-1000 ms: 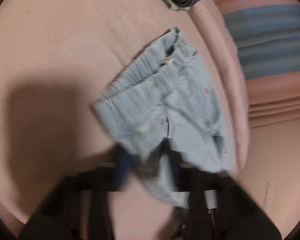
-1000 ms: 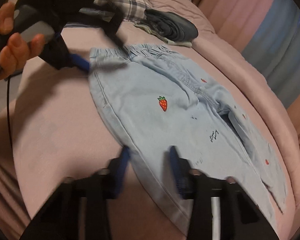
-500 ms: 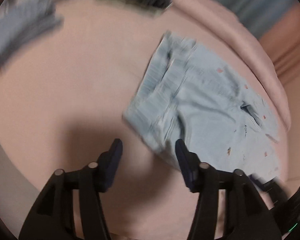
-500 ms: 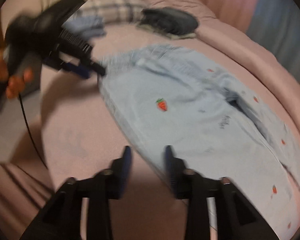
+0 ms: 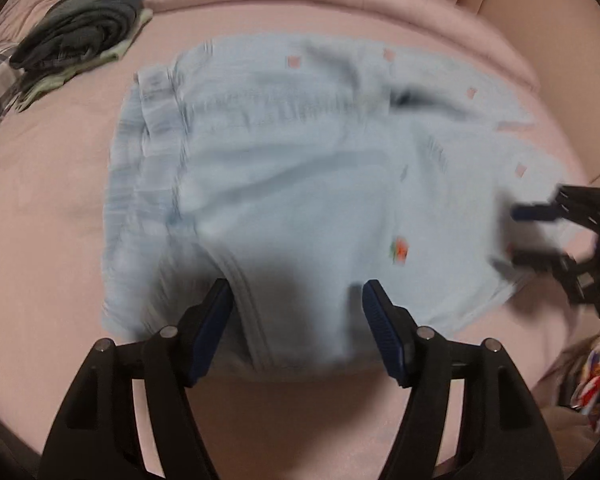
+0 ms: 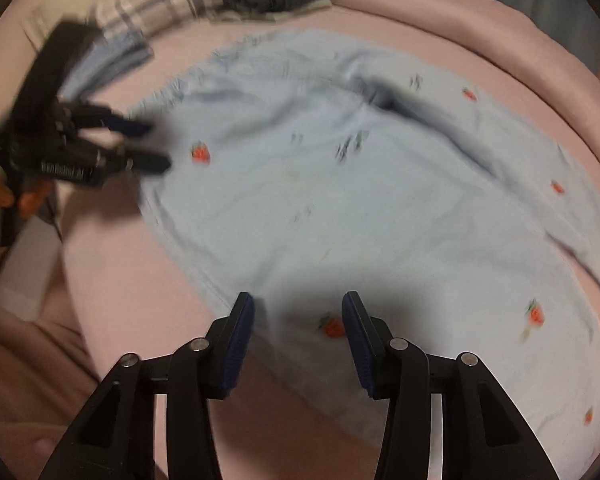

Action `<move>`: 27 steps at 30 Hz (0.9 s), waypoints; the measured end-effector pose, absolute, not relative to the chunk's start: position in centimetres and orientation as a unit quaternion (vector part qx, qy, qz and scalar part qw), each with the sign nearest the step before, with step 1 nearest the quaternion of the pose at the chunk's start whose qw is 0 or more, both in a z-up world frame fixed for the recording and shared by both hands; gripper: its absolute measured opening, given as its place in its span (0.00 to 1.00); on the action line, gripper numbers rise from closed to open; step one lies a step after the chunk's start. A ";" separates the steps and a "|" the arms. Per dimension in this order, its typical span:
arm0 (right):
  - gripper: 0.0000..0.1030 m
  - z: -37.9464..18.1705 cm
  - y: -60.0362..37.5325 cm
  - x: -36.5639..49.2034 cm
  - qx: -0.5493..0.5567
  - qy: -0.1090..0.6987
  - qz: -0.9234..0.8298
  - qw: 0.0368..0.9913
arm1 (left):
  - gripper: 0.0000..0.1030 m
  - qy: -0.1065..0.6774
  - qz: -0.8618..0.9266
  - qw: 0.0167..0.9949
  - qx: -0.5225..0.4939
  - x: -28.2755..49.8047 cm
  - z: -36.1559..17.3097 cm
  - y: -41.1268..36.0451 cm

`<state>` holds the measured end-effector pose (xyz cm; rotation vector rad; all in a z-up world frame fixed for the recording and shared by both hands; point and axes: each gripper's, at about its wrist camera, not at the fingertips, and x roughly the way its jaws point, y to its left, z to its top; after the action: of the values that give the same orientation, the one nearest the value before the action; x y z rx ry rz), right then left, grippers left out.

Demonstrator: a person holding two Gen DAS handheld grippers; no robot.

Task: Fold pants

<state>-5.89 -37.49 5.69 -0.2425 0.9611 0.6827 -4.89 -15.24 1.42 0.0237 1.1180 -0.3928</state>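
Light blue pants [image 5: 292,176] with small strawberry prints lie spread on a pink bed, waistband to the left in the left wrist view. My left gripper [image 5: 296,296] is open and empty, hovering over the near edge of the pants by the waist side. My right gripper [image 6: 298,308] is open and empty over the near edge of a pant leg [image 6: 360,208]. The left gripper also shows at the left of the right wrist view [image 6: 148,146], open by the waistband corner. The right gripper shows at the right of the left wrist view [image 5: 508,236], open.
A stack of folded dark clothes [image 5: 84,36] sits at the far left of the bed, beside plaid fabric [image 6: 160,4]. The pink bed [image 5: 44,208] rounds off on the far side. Cluttered items [image 5: 592,392] lie at the lower right off the bed.
My left gripper let go of the waistband, opened and swung round to the near edge of the pants. My right gripper moved in over the pant leg. The pants now lie spread flat.
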 end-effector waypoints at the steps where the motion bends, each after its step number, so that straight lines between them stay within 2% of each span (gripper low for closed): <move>1: 0.46 7.1 -38.3 -3.8 -0.108 0.437 0.311 0.837 | 0.66 0.517 -0.179 0.837 0.009 -3.7 2.2 -14.7; 3: 0.48 8.9 -39.6 0.1 -0.095 0.412 0.295 0.857 | 0.70 0.492 -0.160 0.855 0.012 -0.4 3.7 -13.5; 5: 0.55 9.6 -40.6 4.9 -0.077 0.399 0.294 0.865 | 0.76 0.469 -0.153 0.870 0.003 3.7 4.8 -12.3; 12: 0.55 8.8 -39.6 18.5 -0.125 0.432 0.291 0.845 | 0.76 0.494 -0.161 0.855 0.014 15.4 3.1 -11.0; 16: 0.57 6.9 -38.7 20.3 -0.179 0.443 0.312 0.822 | 0.77 0.532 -0.191 0.825 0.029 19.2 1.2 -10.6; 20: 0.58 3.8 -39.4 22.0 -0.210 0.506 0.310 0.777 | 0.77 0.582 -0.239 0.777 0.029 20.7 -1.7 -10.1; 21: 0.58 3.4 -39.9 22.1 -0.198 0.514 0.313 0.774 | 0.76 0.582 -0.242 0.776 0.030 20.2 -1.5 -10.1; 22: 0.58 3.5 -40.3 21.9 -0.189 0.514 0.315 0.776 | 0.70 0.582 -0.245 0.775 0.033 20.2 -1.4 -10.2; 23: 0.50 3.7 -40.7 21.7 -0.184 0.515 0.315 0.776 | 0.63 0.585 -0.250 0.770 0.039 20.3 -1.2 -10.3; 24: 0.42 3.9 -40.9 21.1 -0.186 0.515 0.320 0.773 | 0.48 0.587 -0.256 0.767 0.039 20.7 -1.2 -10.3; 25: 0.24 4.2 -40.6 20.6 -0.197 0.511 0.322 0.772 | 0.33 0.590 -0.262 0.763 0.030 20.9 -1.1 -10.3; 26: 0.11 4.8 -40.6 19.7 -0.212 0.504 0.328 0.770 | 0.28 0.591 -0.270 0.760 0.022 20.3 -0.6 -10.3; 27: 0.09 5.3 -40.5 19.2 -0.224 0.496 0.327 0.773 | 0.28 0.585 -0.267 0.765 0.029 19.7 -0.1 -10.6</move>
<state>19.19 -40.54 5.26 -0.4852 1.0740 0.7093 19.67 -10.56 -0.12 0.0626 1.2702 -0.5812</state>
